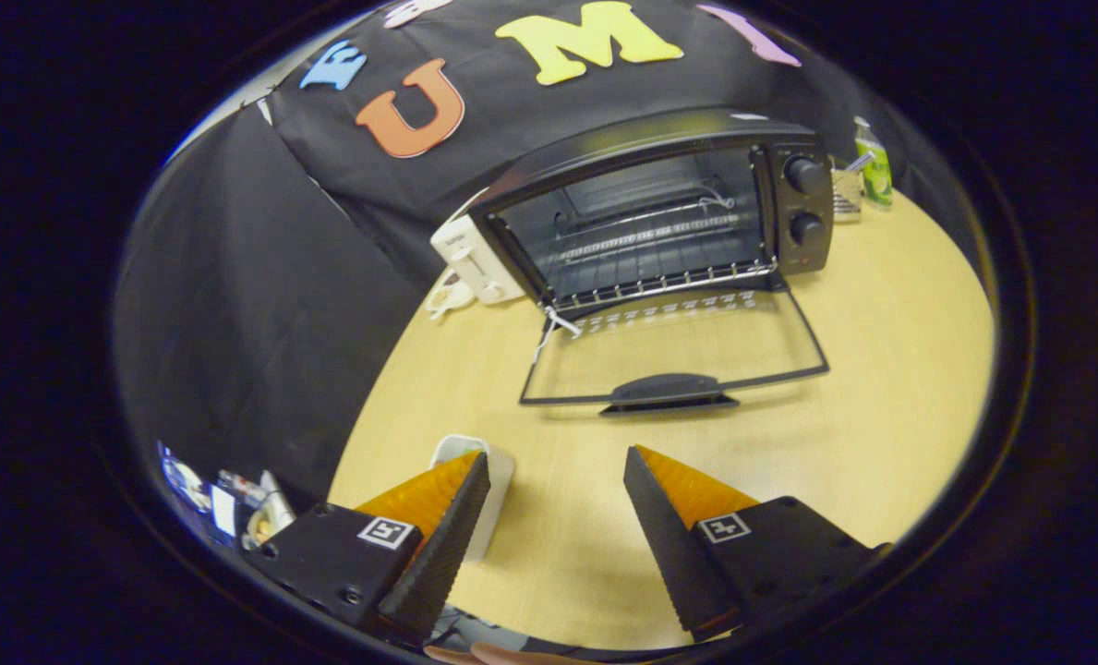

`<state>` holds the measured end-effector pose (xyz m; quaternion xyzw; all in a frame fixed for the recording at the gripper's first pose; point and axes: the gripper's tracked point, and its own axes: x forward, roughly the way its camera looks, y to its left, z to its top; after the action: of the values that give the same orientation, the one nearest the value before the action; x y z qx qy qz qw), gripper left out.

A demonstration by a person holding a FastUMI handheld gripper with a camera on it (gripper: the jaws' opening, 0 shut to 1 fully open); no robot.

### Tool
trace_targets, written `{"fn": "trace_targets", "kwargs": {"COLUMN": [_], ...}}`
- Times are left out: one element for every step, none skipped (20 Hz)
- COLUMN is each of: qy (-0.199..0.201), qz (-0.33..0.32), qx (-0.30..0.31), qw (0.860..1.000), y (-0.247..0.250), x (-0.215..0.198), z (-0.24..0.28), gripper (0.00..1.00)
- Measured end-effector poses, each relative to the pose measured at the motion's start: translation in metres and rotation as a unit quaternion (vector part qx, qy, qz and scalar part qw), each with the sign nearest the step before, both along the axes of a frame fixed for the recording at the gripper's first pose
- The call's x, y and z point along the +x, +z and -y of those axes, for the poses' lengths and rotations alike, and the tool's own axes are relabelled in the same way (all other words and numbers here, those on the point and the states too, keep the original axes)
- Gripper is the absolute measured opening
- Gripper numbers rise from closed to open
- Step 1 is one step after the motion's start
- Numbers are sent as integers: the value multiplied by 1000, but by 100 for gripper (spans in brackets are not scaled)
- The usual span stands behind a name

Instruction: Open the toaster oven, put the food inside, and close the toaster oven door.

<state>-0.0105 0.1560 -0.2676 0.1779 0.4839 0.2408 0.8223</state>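
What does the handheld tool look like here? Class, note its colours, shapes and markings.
The tool has two wedge-shaped fingers tapering to points. Their inner faces are black and ribbed, their outer sides orange. Each sits on a black block body with screws, and each block carries a small square black-and-white marker.

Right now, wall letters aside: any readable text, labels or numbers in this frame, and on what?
Nothing legible.
Green bottle label: too blurred to read.
Toaster oven, print by the knobs: too small to read.
White toaster, dark mark: blurred.
Gripper, open over the table: square coded tags, no words.
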Motion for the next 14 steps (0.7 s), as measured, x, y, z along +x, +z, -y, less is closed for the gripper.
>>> {"fn": "trace_targets", "kwargs": {"qy": [8,12,17,26,34,40,46,48,46,48,55,66,73,75], "qz": [-26,-51,-72,-87,-99,-110,-124,-132,-137,-137,-140,-145,-150,-154], "qx": [25,46,62,69,73,73,72,77,80,78,76,77,80,79], "qw": [999,998,995,993,992,990,989,987,986,986,986,984,983,982], "y": [5,7,8,7,3,-1,-4,-5,-6,-9,-13,-13,-14,-17], "x": [-11,-18,-23,-28,-32,-36,-40,-43,-42,-41,-44,-47,-49,-50], "z": [-8,-16,-22,-27,-30,-32,-34,-39,-43,-47,-50,-53,-58,-61], "gripper": [96,95,93,92,90,89,87,86,84,84,83,83,80,76]}}
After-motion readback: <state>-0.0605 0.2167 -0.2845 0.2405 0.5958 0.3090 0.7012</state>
